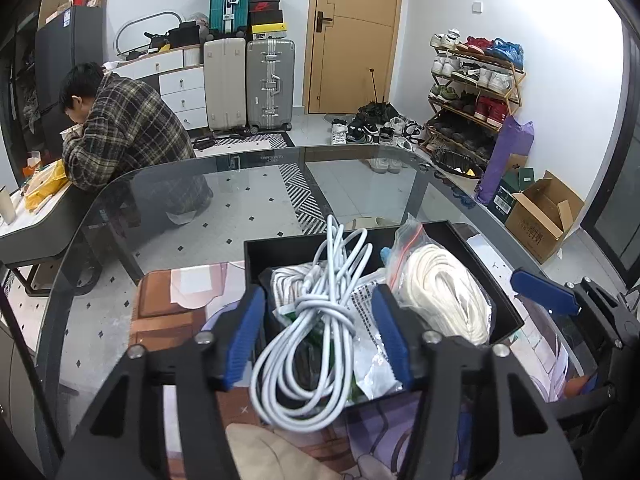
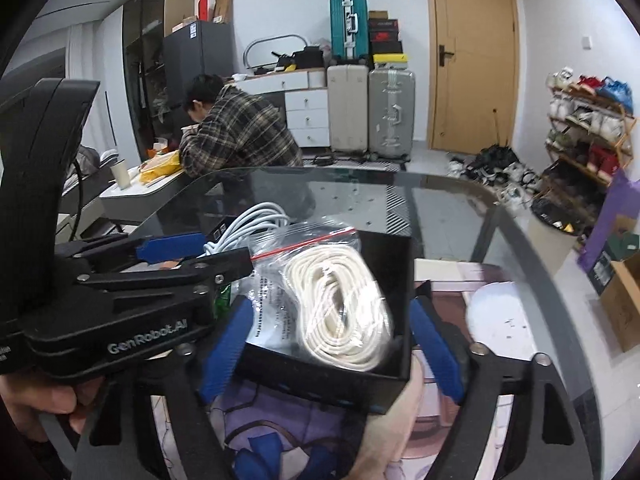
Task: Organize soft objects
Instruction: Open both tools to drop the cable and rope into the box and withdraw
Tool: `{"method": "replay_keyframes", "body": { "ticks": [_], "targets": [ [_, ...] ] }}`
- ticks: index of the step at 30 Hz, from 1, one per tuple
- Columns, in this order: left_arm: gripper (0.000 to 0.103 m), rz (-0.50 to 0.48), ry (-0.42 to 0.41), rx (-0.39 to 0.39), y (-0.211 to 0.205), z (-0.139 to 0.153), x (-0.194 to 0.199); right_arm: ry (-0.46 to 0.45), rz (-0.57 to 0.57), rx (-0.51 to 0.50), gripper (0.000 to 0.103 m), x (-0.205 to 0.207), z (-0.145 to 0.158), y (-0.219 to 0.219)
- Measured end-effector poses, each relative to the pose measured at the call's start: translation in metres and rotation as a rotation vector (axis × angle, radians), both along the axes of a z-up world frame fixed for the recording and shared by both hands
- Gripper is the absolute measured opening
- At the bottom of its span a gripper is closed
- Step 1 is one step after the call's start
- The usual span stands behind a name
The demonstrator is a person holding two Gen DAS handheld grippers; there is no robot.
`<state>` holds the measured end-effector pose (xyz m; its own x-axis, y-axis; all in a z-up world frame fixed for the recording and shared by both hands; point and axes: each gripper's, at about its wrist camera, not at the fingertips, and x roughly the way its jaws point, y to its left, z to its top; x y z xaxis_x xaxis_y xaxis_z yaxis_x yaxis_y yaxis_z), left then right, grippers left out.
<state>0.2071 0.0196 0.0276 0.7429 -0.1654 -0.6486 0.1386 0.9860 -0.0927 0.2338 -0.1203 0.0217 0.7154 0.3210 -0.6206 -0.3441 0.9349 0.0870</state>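
A black box [image 1: 502, 300] [image 2: 384, 272] stands on the glass table. In it lie a bag of cream rope [image 1: 444, 288] [image 2: 340, 304], a second white rope coil [image 1: 290, 282] and plastic packets. A bundled white cable [image 1: 308, 336] [image 2: 256, 220] hangs over the box's near rim. My left gripper [image 1: 318, 334] is open, its blue pads either side of the cable, not pressing it. My right gripper [image 2: 330, 344] is open, its pads straddling the box's near corner. It also shows in the left wrist view [image 1: 560, 296].
A printed mat [image 1: 180, 312] lies under the box on the round glass table [image 1: 240, 184]. A person in a plaid shirt [image 1: 124, 128] leans over a side table at the left. Suitcases, a door and a shoe rack stand behind.
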Motion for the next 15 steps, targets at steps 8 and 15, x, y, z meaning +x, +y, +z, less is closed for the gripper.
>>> {"method": "replay_keyframes", "body": {
  "ticks": [8,15],
  "targets": [
    [0.093,0.043,-0.05,0.003,0.009,0.006,-0.024,0.006,-0.037,0.015,0.101,-0.01,0.002,-0.017],
    [0.103,0.067,-0.098,0.01,0.018,0.005,-0.049,-0.007,-0.037,-0.016,0.102,-0.019,0.0,-0.022]
  ]
}}
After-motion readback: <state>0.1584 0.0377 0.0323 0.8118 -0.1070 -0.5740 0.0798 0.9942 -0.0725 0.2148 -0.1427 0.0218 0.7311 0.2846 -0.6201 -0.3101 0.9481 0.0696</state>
